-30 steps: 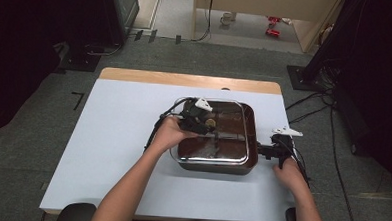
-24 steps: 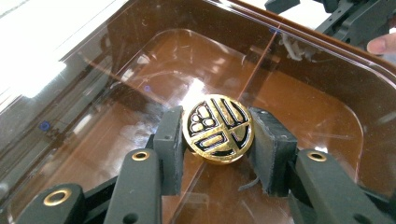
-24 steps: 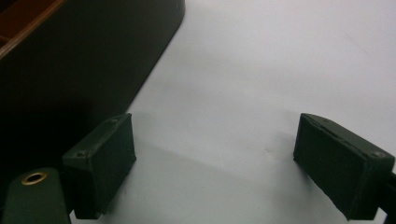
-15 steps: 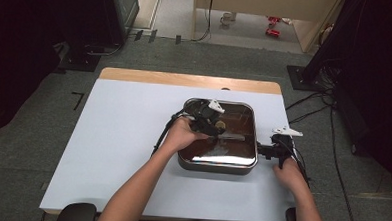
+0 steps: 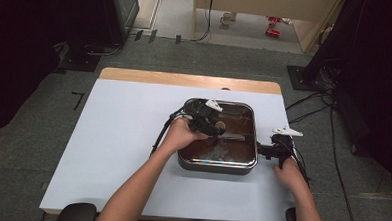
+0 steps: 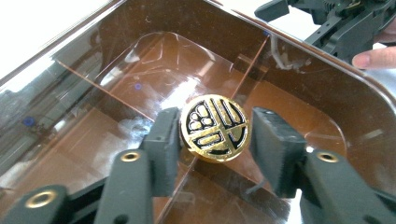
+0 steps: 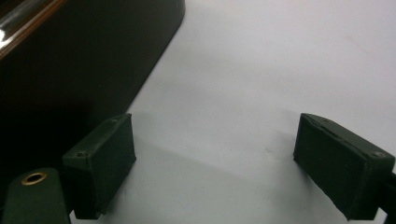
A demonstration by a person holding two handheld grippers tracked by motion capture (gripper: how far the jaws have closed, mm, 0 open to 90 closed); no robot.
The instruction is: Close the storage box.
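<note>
Both tongs [image 6: 215,140] [image 7: 215,163] agape

Worktop [image 5: 112,152]: pale surface, wooden strip along far edge. Square dark pan with glass lid [image 5: 217,163] sits directly on it, right of centre.

Grey carpet floor [image 5: 42,149] surrounds the white table [image 5: 118,137].

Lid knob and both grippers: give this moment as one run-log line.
left hand-held gripper: open around lid knob | right hand-held gripper: open, beside pan | glass lid: on pan
</note>
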